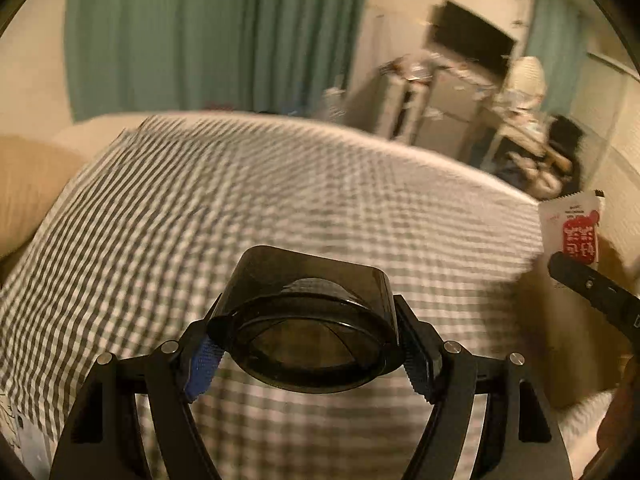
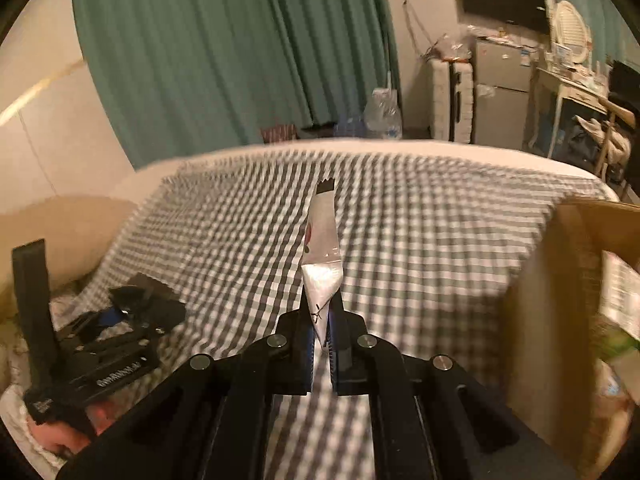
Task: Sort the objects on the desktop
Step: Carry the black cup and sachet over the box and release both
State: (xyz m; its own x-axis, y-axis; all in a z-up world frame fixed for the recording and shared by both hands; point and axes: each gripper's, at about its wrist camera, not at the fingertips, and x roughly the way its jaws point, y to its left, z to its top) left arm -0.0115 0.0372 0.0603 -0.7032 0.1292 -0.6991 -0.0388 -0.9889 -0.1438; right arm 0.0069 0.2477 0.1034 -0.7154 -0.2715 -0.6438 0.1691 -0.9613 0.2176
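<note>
Right wrist view: we see the cardboard box just right of the checked bed; our right tool pinches a sachet upright (nearer the box), left tool clamps a dark cup.

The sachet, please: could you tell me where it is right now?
The sachet is pinched upright in the shut right gripper, above the checked cloth; in the left wrist view it shows at the right edge.
</note>
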